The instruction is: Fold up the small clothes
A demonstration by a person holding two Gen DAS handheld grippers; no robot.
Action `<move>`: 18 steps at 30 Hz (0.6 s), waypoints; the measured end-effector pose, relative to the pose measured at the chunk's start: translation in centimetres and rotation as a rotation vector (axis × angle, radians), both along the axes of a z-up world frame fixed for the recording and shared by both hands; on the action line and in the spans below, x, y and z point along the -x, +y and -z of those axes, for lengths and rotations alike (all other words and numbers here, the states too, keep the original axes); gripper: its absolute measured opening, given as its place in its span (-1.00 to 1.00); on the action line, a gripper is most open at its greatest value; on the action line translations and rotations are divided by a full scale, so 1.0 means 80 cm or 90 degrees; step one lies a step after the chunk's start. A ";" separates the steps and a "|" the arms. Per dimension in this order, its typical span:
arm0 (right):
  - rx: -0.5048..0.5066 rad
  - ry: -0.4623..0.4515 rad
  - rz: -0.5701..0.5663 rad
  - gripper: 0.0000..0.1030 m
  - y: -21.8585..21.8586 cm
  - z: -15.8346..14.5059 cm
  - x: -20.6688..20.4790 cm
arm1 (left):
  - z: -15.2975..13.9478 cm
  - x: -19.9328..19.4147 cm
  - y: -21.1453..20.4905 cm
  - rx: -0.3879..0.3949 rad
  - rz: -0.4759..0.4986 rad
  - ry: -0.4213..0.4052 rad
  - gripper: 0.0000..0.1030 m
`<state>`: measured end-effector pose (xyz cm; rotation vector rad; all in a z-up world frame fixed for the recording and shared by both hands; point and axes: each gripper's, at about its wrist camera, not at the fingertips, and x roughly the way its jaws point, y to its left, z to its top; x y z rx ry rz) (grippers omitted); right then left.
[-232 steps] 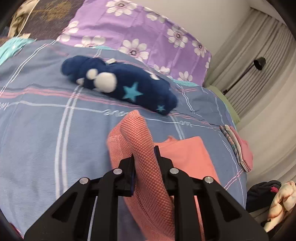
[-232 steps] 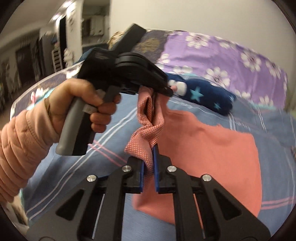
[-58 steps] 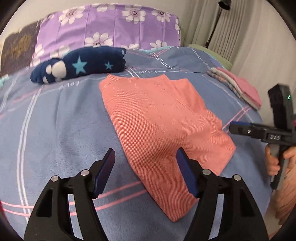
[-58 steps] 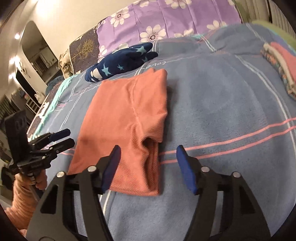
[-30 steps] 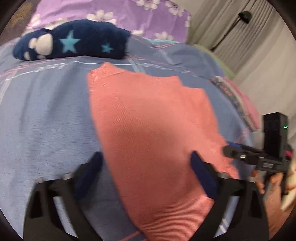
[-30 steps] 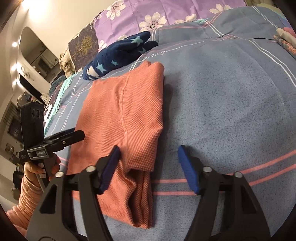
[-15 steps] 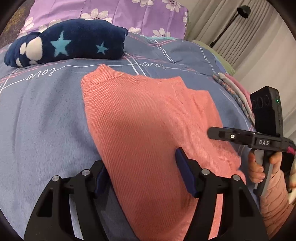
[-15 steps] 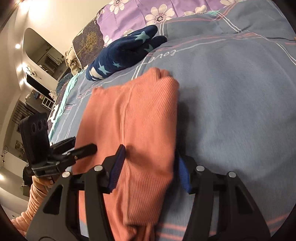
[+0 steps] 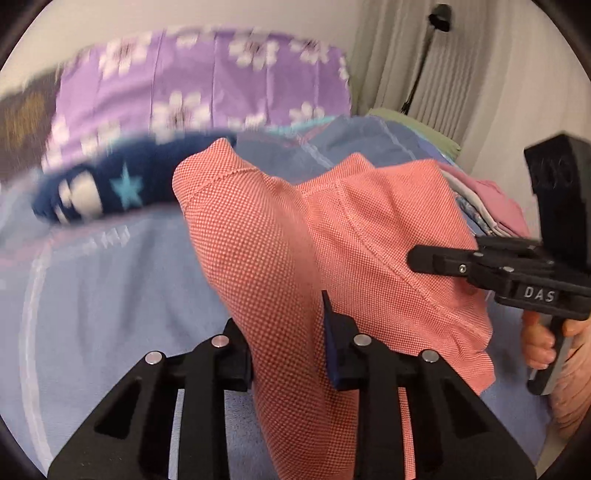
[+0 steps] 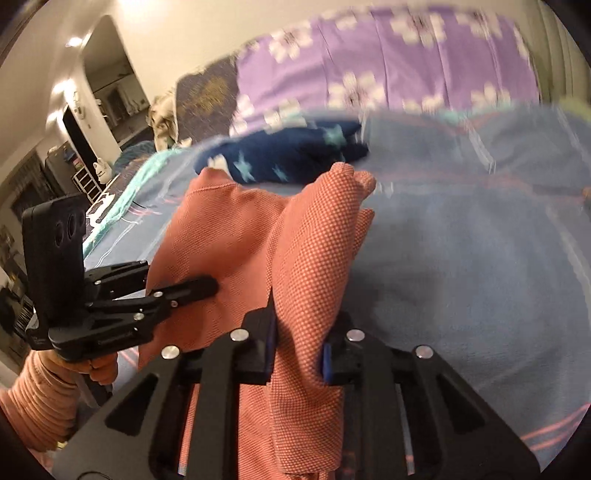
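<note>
A coral-orange knit garment [image 9: 332, 236] is lifted off the blue plaid bedspread [image 9: 96, 295]. My left gripper [image 9: 286, 332] is shut on its left edge, with the cloth bunched between the pads. My right gripper [image 10: 297, 347] is shut on the right edge of the same garment [image 10: 303, 258]. Each gripper shows in the other's view, the right one [image 9: 417, 254] at the right and the left one [image 10: 210, 284] at the left. The garment's lower part hangs below both views.
A navy star-print plush item [image 9: 122, 184] lies behind the garment, in front of a purple flowered pillow [image 9: 207, 92]. A stack of folded clothes [image 9: 491, 206] lies at the right of the bed. Curtains and a lamp [image 9: 439, 14] stand beyond.
Half a second ago both grippers were open around the flat garment's edges. Now both have shut on it and raised it off the bed; the views are blurred by the motion.
</note>
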<state>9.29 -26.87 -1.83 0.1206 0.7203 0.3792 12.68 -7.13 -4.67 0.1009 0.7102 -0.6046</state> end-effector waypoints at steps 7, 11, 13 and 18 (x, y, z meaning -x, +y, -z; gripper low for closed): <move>0.007 -0.090 0.016 -0.65 -0.004 -0.057 0.058 | -0.057 0.052 -0.005 -0.003 0.013 -0.096 -0.44; 0.013 -0.125 0.022 -0.65 -0.010 -0.080 0.081 | -0.075 0.067 -0.016 -0.004 0.026 -0.130 -0.44; 0.024 -0.138 0.032 -0.65 -0.014 -0.088 0.090 | -0.082 0.071 -0.026 -0.005 0.033 -0.142 -0.44; 0.044 -0.160 0.063 -0.65 -0.024 -0.099 0.103 | -0.093 0.075 -0.044 -0.005 0.047 -0.154 -0.44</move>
